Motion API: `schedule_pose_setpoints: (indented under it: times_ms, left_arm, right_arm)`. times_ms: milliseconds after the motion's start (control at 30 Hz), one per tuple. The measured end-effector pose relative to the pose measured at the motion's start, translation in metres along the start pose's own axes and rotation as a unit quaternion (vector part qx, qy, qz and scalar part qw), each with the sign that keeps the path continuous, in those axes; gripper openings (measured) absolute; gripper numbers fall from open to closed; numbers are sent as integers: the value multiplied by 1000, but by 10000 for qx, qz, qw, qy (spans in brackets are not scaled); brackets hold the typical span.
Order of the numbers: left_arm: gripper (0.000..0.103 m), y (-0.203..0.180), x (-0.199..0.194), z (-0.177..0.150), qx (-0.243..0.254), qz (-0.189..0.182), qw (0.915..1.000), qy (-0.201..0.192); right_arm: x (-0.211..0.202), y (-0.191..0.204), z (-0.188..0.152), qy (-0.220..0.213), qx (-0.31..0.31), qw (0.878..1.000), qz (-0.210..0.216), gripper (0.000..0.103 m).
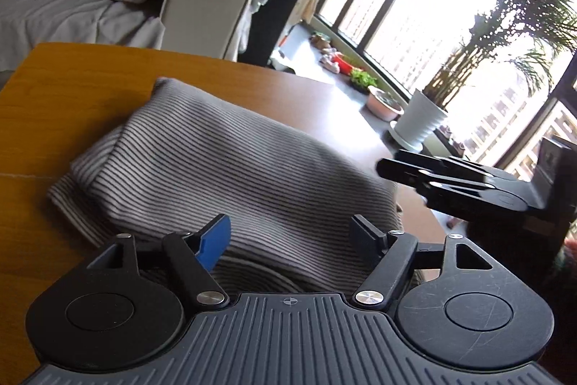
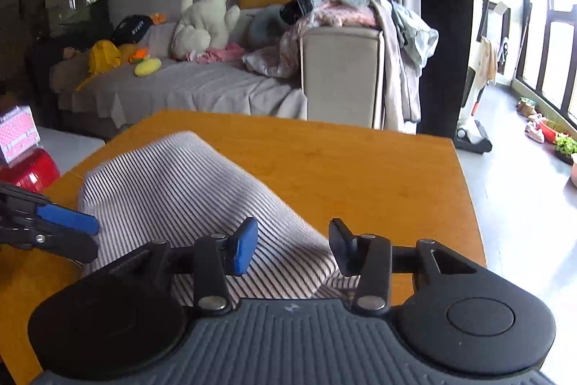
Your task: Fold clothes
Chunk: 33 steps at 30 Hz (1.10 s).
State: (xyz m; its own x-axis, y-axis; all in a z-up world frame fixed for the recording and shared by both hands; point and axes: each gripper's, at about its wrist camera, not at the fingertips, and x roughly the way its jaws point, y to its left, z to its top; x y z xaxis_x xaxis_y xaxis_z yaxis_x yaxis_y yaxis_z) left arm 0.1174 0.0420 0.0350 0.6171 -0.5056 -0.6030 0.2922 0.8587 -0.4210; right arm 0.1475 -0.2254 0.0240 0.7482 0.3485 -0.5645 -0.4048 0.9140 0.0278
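the wooden tabletop (image 2: pixel 360 168) carries one striped garment (image 1: pixel 223 161), grey with thin dark lines, lying toward its near-left part in the right wrist view and bare wood beyond it. the garment is already doubled over itself: in the left wrist view a rounded folded edge runs along its left side with a lower layer peeking out underneath, and the top surface is fairly smooth. it is not yet a tidy packet, though; the outline is a loose wedge, one corner lifts off the wood at the far end, and the near edge bunches in soft ridges right under the claws. my judgement is that a first fold or two is done and at least one more fold plus a squaring-up is left. a heap of other clothes (image 2: pixel 346 6) sits on the sofa arm (image 2: pixel 339 71) behind, so more items may wait.

the left claw (image 1: pixel 292 240) hangs over the near edge of the garment, tilted downward, its blue and black fingers spread with striped cloth visible in the gap but neither pad pressing on it. the right claw (image 2: pixel 294 246) is angled down likewise, over the garment's near right edge where cloth meets wood; its fingers stand apart too, a little narrower, and nothing is pinched between them. the two claws sit close side by side, each showing at the edge of the other's view.
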Motion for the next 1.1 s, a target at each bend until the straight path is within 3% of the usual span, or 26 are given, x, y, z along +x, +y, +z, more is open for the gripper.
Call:
schedule_pose_setpoints:
  times_ms: [167, 200, 367, 533, 667, 800, 867, 1000, 1100]
  left_arm:
    - [56, 1, 21, -13, 172, 265, 9992, 224]
    - [50, 4, 21, -11, 176, 283, 9992, 199]
    - [42, 14, 25, -1, 261, 460, 9986, 52]
    - [42, 15, 32, 7, 459, 705, 9964, -67]
    - [42, 17, 37, 13, 478, 769, 9958, -102]
    - [47, 14, 29, 11, 472, 798, 9956, -100]
    - [53, 12, 19, 7, 478, 829, 9953, -114]
    - [53, 5, -7, -3, 447, 608, 9968, -266]
    - [53, -5, -18, -13, 512, 232, 9979, -312]
  right_arm:
    - [3, 0, -17, -14, 84, 9999, -61, 44]
    - [1, 0, -19, -11, 112, 9999, -62, 44]
    - [-14, 6, -32, 4, 267, 9996, -4, 44]
    - [-31, 19, -49, 73, 731, 9962, 477, 44]
    - [-42, 36, -59, 87, 757, 9946, 705, 47]
    - [-48, 38, -52, 81, 524, 9976, 456, 60]
    - [-56, 38, -46, -44, 402, 9986, 334, 61]
    - [-73, 49, -43, -289, 83, 9980, 551, 61]
    - [-66, 63, -57, -38, -142, 9977, 657, 60]
